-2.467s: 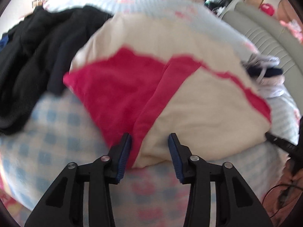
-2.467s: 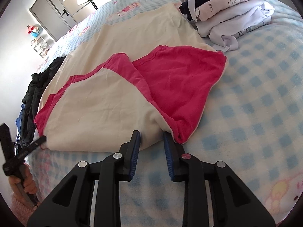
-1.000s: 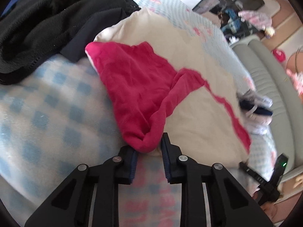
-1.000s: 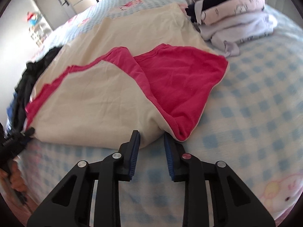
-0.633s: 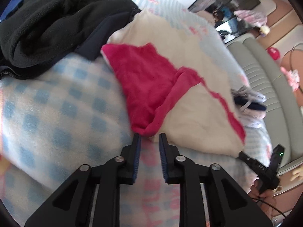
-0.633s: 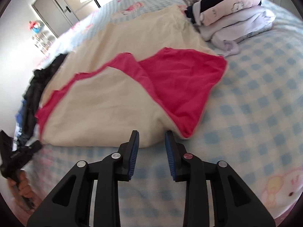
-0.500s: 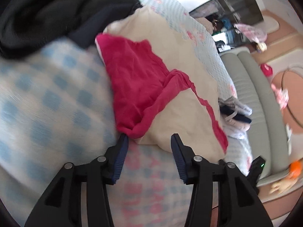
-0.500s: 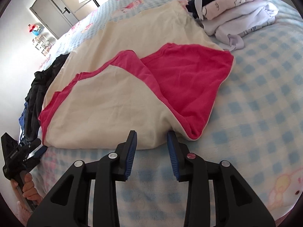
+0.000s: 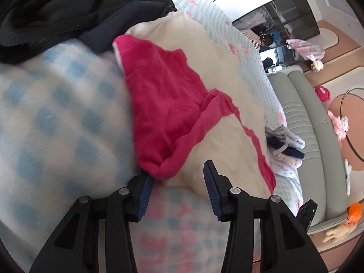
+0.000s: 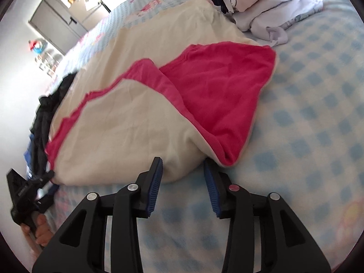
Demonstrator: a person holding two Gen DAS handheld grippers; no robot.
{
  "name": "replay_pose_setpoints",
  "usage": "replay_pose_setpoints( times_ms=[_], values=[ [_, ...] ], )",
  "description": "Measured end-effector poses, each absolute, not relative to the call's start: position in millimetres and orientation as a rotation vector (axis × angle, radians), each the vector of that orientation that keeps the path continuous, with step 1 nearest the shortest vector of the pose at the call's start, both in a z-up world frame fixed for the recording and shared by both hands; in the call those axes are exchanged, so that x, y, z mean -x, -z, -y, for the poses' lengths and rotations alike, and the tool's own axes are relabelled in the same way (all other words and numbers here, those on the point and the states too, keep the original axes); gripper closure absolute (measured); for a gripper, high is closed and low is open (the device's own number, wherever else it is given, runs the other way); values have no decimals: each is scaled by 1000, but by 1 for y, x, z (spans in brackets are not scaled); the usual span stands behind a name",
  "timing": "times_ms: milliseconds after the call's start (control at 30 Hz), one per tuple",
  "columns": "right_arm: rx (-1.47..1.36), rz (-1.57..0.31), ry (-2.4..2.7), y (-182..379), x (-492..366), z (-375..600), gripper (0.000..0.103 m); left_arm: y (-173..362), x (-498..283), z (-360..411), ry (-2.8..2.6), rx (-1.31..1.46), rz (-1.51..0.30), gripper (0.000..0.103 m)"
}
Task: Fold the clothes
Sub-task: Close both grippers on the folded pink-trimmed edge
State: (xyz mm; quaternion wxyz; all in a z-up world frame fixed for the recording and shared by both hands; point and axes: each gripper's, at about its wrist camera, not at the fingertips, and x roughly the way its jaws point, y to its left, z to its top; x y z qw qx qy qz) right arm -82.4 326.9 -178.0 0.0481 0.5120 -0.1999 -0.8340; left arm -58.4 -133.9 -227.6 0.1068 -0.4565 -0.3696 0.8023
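A cream garment with a pink-red lining (image 9: 216, 141) lies partly folded on a blue-checked bed; it also shows in the right wrist view (image 10: 141, 122). My left gripper (image 9: 177, 177) is open, its jaws on either side of the garment's near pink corner. My right gripper (image 10: 182, 170) is open, its jaws on either side of the near cream edge beside the pink flap (image 10: 223, 91). The left gripper also shows in the right wrist view (image 10: 29, 188) at the garment's far corner.
A heap of black clothes (image 9: 68, 11) lies at the left end of the bed. A stack of folded pale clothes (image 10: 273, 6) sits at the right end. A grey padded headboard (image 9: 304, 125) runs behind. The checked bedcover (image 10: 314, 113) stretches to the right.
Both grippers have opened wider. The left one held the pink corner a second ago and has let it go. The garment has shifted slightly.
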Motion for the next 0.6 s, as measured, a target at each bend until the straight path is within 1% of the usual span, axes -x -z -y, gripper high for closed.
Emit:
replay_pose_setpoints(
  times_ms=[67, 100, 133, 167, 200, 267, 367, 500, 600],
  values=[
    [-1543, 629, 2555, 176, 84, -327, 65, 225, 61, 131, -2395, 1326, 1088, 59],
    [-1534, 639, 2561, 175, 85, -326, 71, 225, 61, 129, -2420, 1326, 1075, 65],
    [-1524, 649, 2567, 174, 86, -326, 75, 225, 60, 128, -2431, 1327, 1063, 68],
    [-1514, 652, 2571, 173, 86, -326, 76, 225, 58, 128, -2441, 1329, 1051, 70],
    [-1504, 650, 2570, 173, 84, -328, 79, 226, 57, 128, -2451, 1331, 1039, 74],
    [-1489, 663, 2565, 173, 79, -330, 81, 227, 54, 130, -2438, 1318, 1060, 79],
    [-1484, 664, 2549, 173, 77, -332, 82, 224, 54, 132, -2431, 1303, 1064, 80],
    [-1520, 709, 2503, 181, 78, -334, 77, 229, 55, 137, -2395, 1324, 1127, 78],
    [-1525, 741, 2493, 184, 78, -335, 77, 236, 54, 144, -2360, 1321, 1188, 78]
  ],
)
